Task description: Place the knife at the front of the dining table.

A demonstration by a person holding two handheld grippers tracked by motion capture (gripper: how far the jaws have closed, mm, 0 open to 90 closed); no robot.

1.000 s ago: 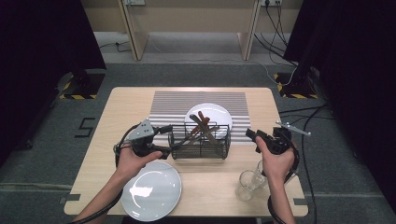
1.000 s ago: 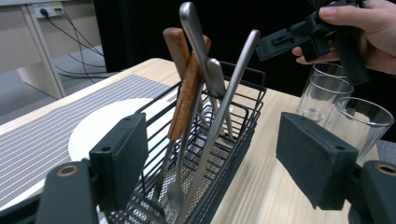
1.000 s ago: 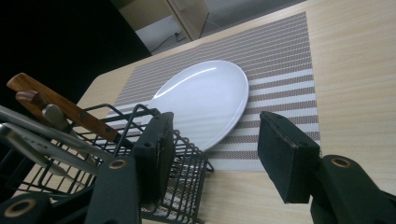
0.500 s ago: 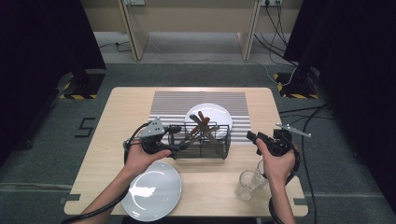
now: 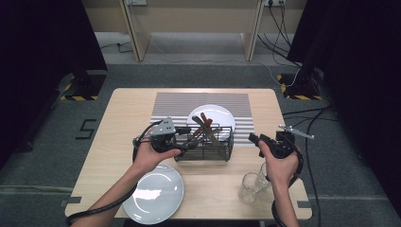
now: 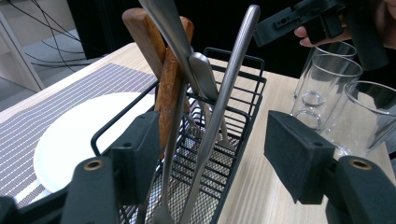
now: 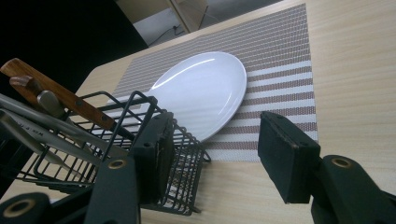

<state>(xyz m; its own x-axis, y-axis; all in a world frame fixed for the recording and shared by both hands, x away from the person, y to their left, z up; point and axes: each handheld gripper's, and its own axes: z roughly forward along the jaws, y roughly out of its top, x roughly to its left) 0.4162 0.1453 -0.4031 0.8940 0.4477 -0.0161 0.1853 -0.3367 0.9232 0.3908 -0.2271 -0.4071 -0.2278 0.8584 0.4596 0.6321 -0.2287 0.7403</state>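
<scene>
while closing but spread, left claw [image 6: 205, 154] has reached the wire basket [image 5: 208, 144] cutlery [image 6: 219, 107].

Black wire basket [image 5: 205, 147], brushed-metal cutlery [image 6: 219, 107]

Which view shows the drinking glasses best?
The left gripper view: the drinking glasses stand large and clear beside the wire cutlery basket. The high view shows them small at the table's near edge, below the right hand. The right gripper view looks toward the white plate instead.

We see bare forearms and two black tongs [image 5: 182, 142] [image 5: 253, 138], each with square pads, brass-coloured screws, a grey three-cornered plate and a trailing black cable.
</scene>
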